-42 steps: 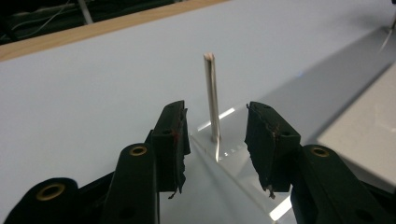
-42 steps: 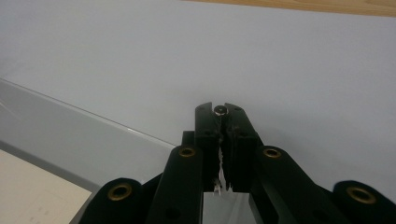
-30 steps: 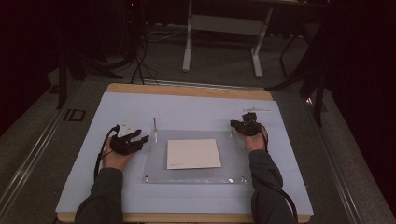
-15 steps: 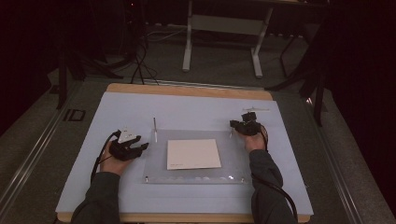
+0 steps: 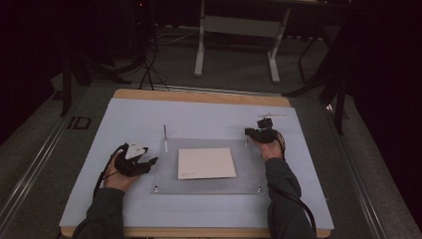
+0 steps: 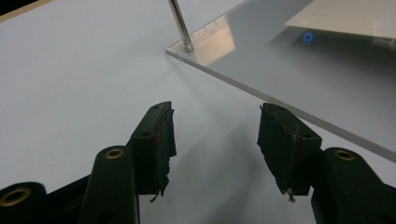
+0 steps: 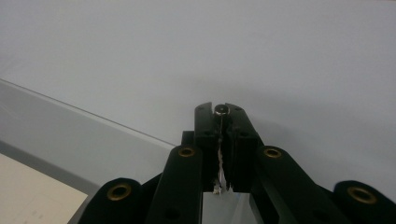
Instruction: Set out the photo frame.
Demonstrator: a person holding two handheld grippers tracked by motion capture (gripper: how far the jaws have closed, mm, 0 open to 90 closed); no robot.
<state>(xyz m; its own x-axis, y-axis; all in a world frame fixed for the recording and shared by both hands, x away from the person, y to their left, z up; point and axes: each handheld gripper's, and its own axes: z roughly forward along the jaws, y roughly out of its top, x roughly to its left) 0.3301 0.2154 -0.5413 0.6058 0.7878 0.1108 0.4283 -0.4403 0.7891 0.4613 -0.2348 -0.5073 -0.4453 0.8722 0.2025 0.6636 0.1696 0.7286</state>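
Note:
A clear acrylic plate [image 5: 209, 167] lies on the pale blue table cover, with a white sheet of paper [image 5: 206, 163] on top. A thin metal rod [image 5: 165, 137] stands upright at the plate's back left corner [image 6: 181, 25]. My left gripper [image 5: 148, 162] rests left of the plate; its jaws have just been opening and stand open [image 6: 215, 140] with nothing between them. My right gripper [image 5: 248, 133] is at the plate's back right corner, shut [image 7: 222, 116] on a second upright metal rod [image 7: 222, 109] whose top shows between the pads.
Another thin rod [image 5: 271, 115] lies flat on the cover behind the right hand. Small pins [image 5: 156, 188] sit at the plate's two front corners. Beyond the table's wooden far edge [image 5: 199, 95] stand a metal stand's legs and cables on the floor.
The left gripper has drawn back a little toward the person and its jaws have spread wider. The right hand and its rod have not moved.

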